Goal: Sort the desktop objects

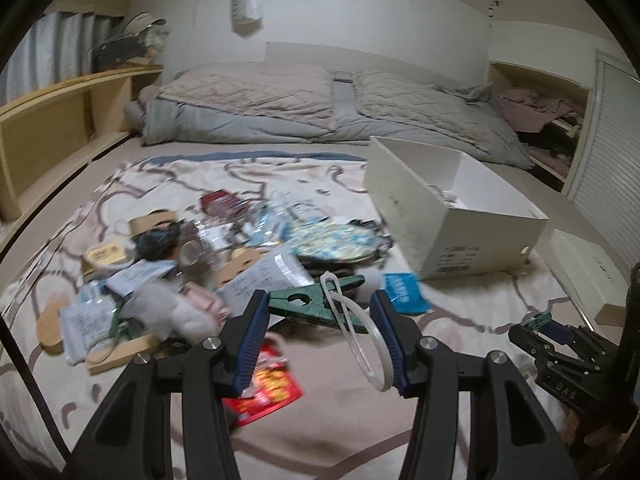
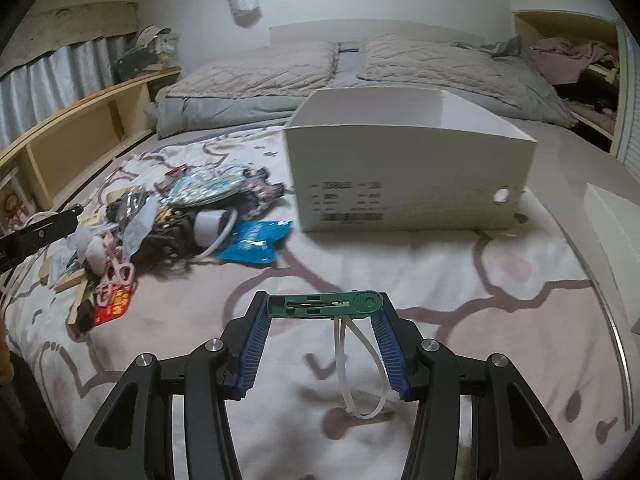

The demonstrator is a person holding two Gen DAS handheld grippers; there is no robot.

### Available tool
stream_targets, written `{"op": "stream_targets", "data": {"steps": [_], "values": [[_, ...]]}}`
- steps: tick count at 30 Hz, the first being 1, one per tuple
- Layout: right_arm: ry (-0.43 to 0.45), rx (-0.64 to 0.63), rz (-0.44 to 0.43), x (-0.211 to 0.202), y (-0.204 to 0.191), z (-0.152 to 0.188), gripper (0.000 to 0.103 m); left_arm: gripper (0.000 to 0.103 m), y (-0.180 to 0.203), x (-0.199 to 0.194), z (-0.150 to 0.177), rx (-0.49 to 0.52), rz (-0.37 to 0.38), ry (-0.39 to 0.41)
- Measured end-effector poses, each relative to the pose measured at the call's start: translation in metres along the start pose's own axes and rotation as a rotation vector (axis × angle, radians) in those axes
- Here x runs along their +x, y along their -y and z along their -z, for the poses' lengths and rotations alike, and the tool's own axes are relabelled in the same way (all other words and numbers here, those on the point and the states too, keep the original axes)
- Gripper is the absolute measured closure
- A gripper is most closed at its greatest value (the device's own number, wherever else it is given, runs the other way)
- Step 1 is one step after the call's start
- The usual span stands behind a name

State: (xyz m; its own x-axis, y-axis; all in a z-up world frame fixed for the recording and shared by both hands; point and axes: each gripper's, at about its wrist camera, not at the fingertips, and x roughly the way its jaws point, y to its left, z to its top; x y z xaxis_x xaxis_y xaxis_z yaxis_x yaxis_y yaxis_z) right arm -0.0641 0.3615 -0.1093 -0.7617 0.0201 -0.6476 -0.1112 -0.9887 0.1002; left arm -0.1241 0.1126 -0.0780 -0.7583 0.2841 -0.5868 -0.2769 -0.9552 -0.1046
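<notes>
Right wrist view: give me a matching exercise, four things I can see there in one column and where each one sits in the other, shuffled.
1 green clip
2 white box
3 blue packet
4 red packet

A on the blanket, left of the box
B between the right gripper's jaws
C near edge of the clutter pile, far left
D open-topped on the bed, straight ahead

Pairs: 1-B, 2-D, 3-A, 4-C

— What are the grippers looking like?

— The left gripper (image 1: 320, 312) is showing black angular arms with triangular cut-outs, round silver screws at the joints, and blue ribbed pads (image 1: 252, 340).

— And the other one?

— The right gripper (image 2: 323, 312) is looking the same (in the left view its black body is carrying pale letters, too small to read surely).
</notes>
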Motion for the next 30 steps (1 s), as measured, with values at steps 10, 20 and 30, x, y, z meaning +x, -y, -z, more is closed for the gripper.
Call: {"op": "stream_targets", "data": {"steps": [10,20,30], "values": [[0.032,0.008,0.076,-0.013,0.045,-0.005,0.051,0.051,0.051,0.015,-0.015,0.041,0.08,0.008],[0.056,0.056,0.104,-0.016,0.081,-0.01,0.051,0.051,0.09,0.035,-0.037,0.061,0.149,0.008],[0.106,0.087,0.089,-0.015,0.099,-0.028,0.051,0.051,0.111,0.049,-0.06,0.084,0.195,0.035]]}}
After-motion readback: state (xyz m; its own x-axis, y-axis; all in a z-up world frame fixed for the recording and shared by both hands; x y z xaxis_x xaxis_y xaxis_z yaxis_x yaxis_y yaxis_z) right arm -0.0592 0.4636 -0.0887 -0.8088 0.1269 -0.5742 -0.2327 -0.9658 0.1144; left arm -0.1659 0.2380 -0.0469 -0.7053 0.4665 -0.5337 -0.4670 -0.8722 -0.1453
